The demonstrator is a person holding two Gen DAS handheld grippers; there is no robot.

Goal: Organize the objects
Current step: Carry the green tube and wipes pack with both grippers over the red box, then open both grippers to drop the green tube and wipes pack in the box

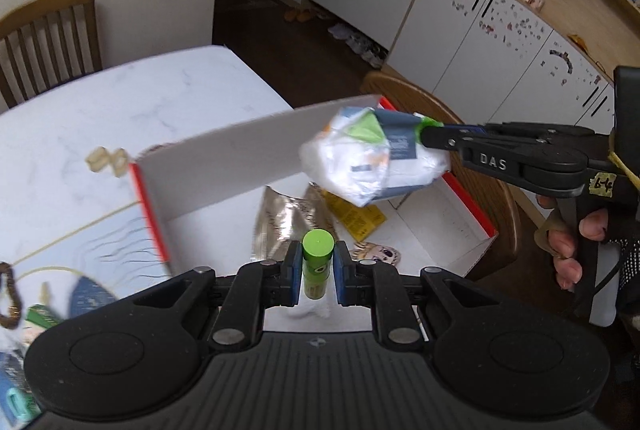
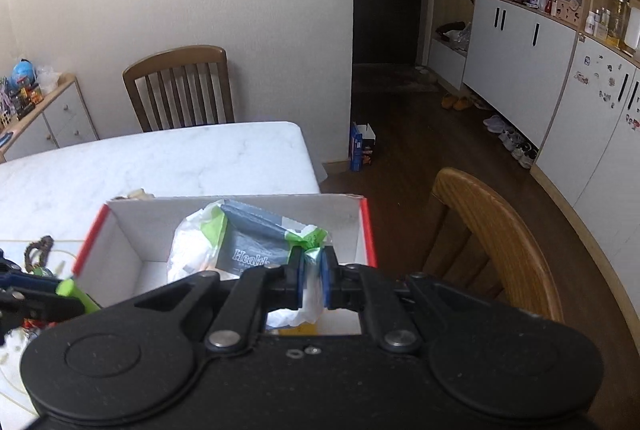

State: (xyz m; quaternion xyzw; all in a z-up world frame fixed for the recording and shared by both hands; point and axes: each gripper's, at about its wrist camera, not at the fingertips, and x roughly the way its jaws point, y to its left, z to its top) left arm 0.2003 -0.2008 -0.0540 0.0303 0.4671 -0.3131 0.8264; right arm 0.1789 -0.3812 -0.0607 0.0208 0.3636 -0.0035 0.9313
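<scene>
Left gripper (image 1: 316,272): black plastic, blue-padded fingers (image 1: 295,270) pinching a green tube (image 1: 316,262) upright; cylindrical, smooth, flat round cap toward the camera. Its lower end is lost below the pads; label print too small to read. The tube hangs over the near edge of the box.

Right gripper (image 2: 312,280): same make, fingers (image 2: 325,282) pressed onto the gathered corner of a plastic bag (image 2: 224,242). Bag is crinkled white film with green and grey-blue panels; lettering "Healt..." runs off behind the gripper body. From the left wrist camera the bag (image 1: 372,154) is motion-blurred, held in the air above the box interior. The person's fingertips on the handle are partly seen at the frame edge.

Box (image 1: 224,158): cardboard, white inside, red-edged rim, open top, standing on the desk near its right corner. Its near wall is hidden by the left gripper body. Inside: a crumpled silver foil sheet (image 1: 276,226), a yellow printed paper (image 1: 356,216), and a cartoon face card (image 1: 376,254), each partly covered.

Desk (image 1: 120,102): white marble-look top, smooth. Small pale blocks (image 1: 106,160) just beside the box's far left corner, blurred. A dark beaded loop (image 1: 10,296) cut off at the left edge.

Wooden slat-back chair (image 2: 180,86) at the far side; another chair (image 2: 492,230) beside the box.
</scene>
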